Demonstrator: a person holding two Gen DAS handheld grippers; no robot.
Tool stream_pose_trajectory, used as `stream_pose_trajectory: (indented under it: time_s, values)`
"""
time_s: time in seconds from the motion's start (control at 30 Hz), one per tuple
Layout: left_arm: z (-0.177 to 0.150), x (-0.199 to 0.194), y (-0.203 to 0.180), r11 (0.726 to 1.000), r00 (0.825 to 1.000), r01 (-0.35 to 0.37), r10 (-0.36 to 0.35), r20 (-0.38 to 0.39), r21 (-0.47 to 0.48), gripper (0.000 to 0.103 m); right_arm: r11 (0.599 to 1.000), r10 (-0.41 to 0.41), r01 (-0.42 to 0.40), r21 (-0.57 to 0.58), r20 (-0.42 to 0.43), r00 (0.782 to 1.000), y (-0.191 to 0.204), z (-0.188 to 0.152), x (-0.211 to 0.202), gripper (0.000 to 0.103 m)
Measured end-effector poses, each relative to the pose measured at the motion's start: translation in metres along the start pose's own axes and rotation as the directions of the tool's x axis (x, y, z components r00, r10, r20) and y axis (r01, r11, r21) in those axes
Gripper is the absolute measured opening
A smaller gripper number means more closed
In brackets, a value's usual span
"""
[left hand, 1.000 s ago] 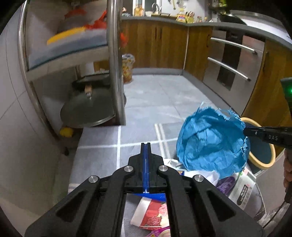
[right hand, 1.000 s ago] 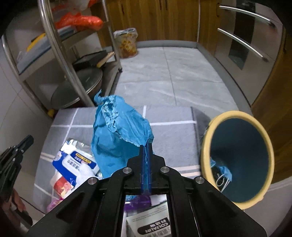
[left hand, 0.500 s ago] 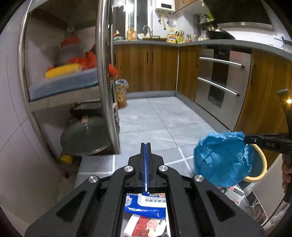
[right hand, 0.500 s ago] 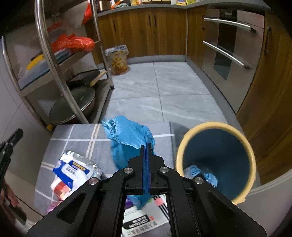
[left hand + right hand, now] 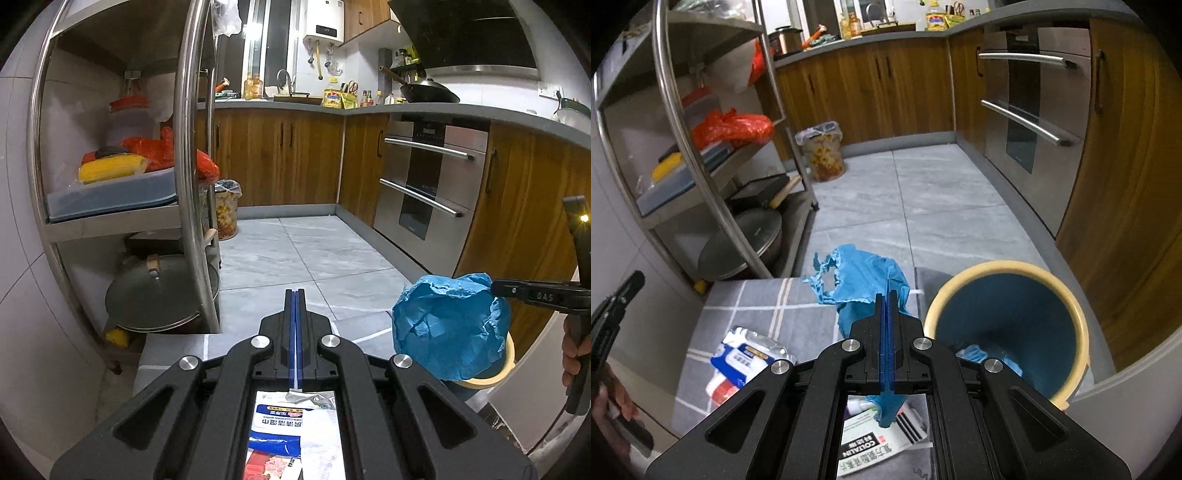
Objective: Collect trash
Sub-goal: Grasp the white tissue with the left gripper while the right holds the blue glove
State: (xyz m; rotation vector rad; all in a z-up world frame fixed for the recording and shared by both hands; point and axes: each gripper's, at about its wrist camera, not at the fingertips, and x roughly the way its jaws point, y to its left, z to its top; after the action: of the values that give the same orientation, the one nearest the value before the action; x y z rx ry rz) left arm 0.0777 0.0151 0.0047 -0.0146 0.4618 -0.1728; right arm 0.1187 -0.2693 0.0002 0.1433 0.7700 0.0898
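From your left wrist view, the left gripper (image 5: 296,295) has its jaws pressed fully together with nothing between them. Off to the right, the right gripper (image 5: 496,287) carries the crumpled blue paper (image 5: 447,328) in the air, in front of the yellow-rimmed bin (image 5: 508,360). The paper is wide and loosely bunched, and you hold it only by one edge; if you let go before it sits over the bin mouth, it may drape over the rim or fall onto the mat. "DAS" is the only lettering legible on the right gripper. Below your left tool lies a white and blue packet (image 5: 291,424) with blue Chinese characters, which you see upside down; I cannot read them reliably.

From your right wrist view, the right tool (image 5: 886,295) is clamped tight on the blue paper (image 5: 860,284), which hangs just left of the bin (image 5: 1078,321), not over the opening. A torn flap sticks out to the left, and it could catch the rim as you swing across. The bin stands at the corner of the grey checked mat (image 5: 750,302), so a hard bump might tip it. A white packet (image 5: 750,356) waits on the mat. Under the tool, a box (image 5: 871,446) reads "COLTALIN", upside down, with Chinese text beside it.
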Motion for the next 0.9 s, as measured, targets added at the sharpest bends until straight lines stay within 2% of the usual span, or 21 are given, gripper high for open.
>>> stream_pose_trajectory:
  time_s: [0.1, 0.17, 0.27, 0.33, 0.43, 0.47, 0.5, 0.53, 0.57, 0.9]
  values:
    - [0.000, 0.001, 0.001, 1.000, 1.000, 0.000, 0.000, -0.012, -0.001, 0.000, 1.000, 0.021, -0.021, 0.003, 0.010, 1.000, -0.001, 0.002, -0.005, 0.002]
    - [-0.004, 0.010, 0.005, 1.000, 0.998, 0.007, -0.007, -0.060, -0.012, 0.000, 1.000, 0.028, -0.028, 0.000, 0.013, 1.000, -0.001, 0.002, -0.006, 0.002]
    - [-0.023, 0.029, 0.016, 0.996, 0.988, 0.037, -0.049, -0.146, -0.081, 0.000, 0.999, 0.043, -0.043, -0.001, 0.009, 0.999, 0.002, 0.002, -0.005, 0.002]
    - [-0.039, 0.042, 0.019, 0.994, 0.976, 0.039, -0.060, -0.207, -0.104, 0.003, 0.999, 0.048, -0.048, -0.006, 0.005, 0.999, 0.004, 0.002, -0.003, 0.002]
    - [-0.059, 0.058, 0.015, 0.996, 0.956, 0.034, -0.058, -0.288, -0.087, 0.008, 0.998, 0.064, -0.064, 0.000, 0.003, 0.998, 0.005, 0.003, -0.002, 0.002]
    - [-0.064, 0.062, 0.013, 0.995, 0.949, 0.041, -0.068, -0.308, -0.093, 0.018, 0.997, 0.073, -0.073, 0.003, 0.004, 0.997, 0.006, 0.004, -0.002, 0.002]
    - [-0.069, 0.067, 0.010, 0.994, 0.942, 0.047, -0.078, -0.326, -0.101, 0.034, 0.997, 0.075, -0.075, 0.003, 0.006, 0.997, 0.007, 0.004, -0.002, 0.002]
    - [-0.073, 0.068, 0.009, 0.993, 0.938, 0.049, -0.082, -0.336, -0.104, 0.042, 0.997, 0.074, -0.074, -0.001, 0.008, 0.997, 0.008, 0.004, -0.003, 0.002]
    - [-0.078, 0.071, 0.004, 0.993, 0.933, 0.060, -0.091, -0.347, -0.099, 0.044, 0.997, 0.074, -0.074, -0.004, 0.008, 0.997, 0.008, 0.005, -0.003, 0.002]
    - [-0.121, 0.106, -0.034, 0.994, 0.857, 0.095, -0.052, -0.514, 0.058, 0.044, 0.998, 0.063, -0.063, 0.001, 0.001, 0.998, 0.003, 0.003, -0.005, 0.002]
